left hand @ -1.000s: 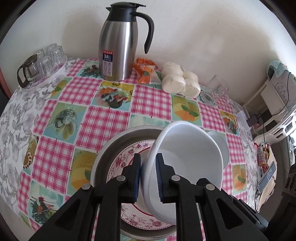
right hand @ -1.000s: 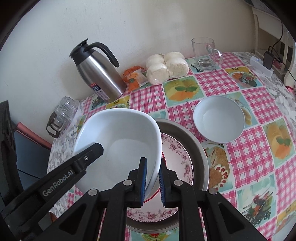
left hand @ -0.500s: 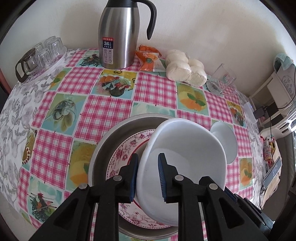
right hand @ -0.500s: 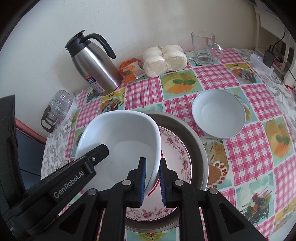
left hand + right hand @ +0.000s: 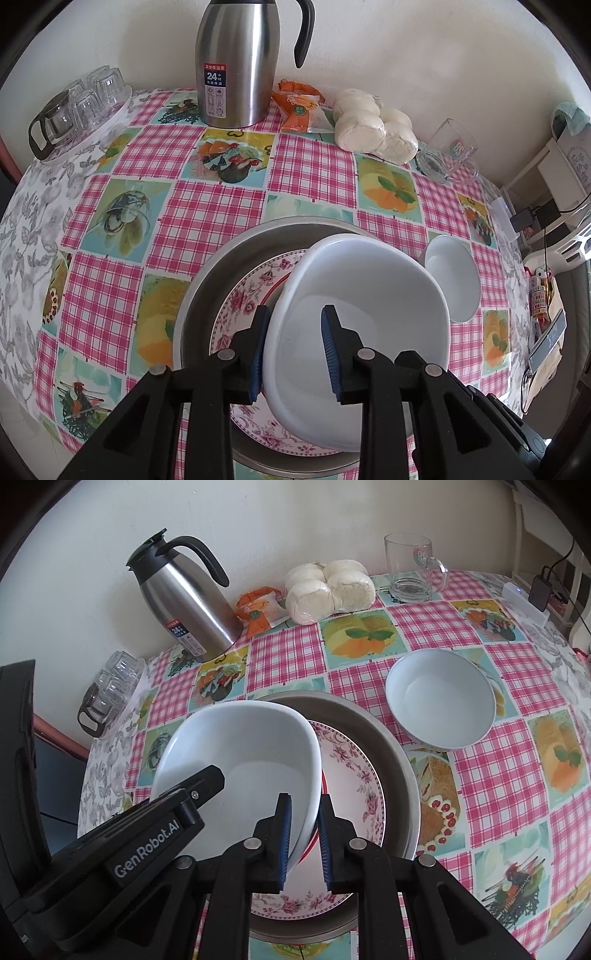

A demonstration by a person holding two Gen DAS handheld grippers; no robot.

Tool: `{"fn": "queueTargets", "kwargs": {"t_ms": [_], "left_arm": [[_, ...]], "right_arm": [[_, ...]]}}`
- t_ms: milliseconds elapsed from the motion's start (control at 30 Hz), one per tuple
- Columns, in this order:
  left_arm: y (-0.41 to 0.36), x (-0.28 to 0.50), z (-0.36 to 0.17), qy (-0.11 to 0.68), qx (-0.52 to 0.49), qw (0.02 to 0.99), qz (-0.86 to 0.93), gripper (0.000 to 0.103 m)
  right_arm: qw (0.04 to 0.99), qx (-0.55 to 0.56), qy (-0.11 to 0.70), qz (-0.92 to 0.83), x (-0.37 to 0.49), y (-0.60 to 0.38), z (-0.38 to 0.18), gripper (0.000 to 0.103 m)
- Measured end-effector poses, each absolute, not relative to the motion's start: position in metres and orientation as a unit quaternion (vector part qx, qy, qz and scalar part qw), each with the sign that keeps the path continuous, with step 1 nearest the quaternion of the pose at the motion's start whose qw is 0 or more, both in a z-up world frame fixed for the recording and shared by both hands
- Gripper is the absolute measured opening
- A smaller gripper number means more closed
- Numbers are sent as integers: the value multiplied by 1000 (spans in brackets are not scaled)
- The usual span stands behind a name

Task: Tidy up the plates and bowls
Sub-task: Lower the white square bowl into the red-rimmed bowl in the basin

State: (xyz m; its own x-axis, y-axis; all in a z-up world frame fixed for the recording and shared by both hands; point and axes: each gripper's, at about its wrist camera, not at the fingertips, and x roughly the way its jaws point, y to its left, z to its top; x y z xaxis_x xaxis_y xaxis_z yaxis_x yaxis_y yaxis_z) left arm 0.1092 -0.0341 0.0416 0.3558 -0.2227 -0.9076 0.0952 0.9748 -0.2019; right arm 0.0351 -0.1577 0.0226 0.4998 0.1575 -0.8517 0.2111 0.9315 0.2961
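white bowl (image 5: pixel 369 332): glossy, smooth
floral plate (image 5: pixel 354 775): glazed ceramic look
pan (image 5: pixel 391 738): dull metal
flask (image 5: pixel 236 66): brushed steel
table (image 5: pixel 221 206): shiny plastic cloth

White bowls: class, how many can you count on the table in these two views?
2. The larger white bowl sits over the floral plate inside the metal pan. The smaller white bowl stands on the tablecloth beside the pan. None seems hidden.

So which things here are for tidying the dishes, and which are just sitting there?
For the job: big white bowl, flowered plate, metal pan, small white bowl.
Just lying about: thermos jug, buns, snack packet, glass mug, glass cups.
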Motion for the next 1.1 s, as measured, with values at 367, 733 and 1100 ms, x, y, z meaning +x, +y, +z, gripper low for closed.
{"fn": "queueTargets", "kwargs": {"t_ms": [367,733,1100], "left_arm": [[-34,109,42,564,-60,817,-103,38],[-32,108,47,562,-63,818,-107,48],[-21,107,60,543,-76,830,-103,51]], "right_arm": [[845,185,501,-16,35,-158,22,17],[847,189,496,-17,34,-161,26,17],[847,189,498,-14,34,-160,26,17]]}}
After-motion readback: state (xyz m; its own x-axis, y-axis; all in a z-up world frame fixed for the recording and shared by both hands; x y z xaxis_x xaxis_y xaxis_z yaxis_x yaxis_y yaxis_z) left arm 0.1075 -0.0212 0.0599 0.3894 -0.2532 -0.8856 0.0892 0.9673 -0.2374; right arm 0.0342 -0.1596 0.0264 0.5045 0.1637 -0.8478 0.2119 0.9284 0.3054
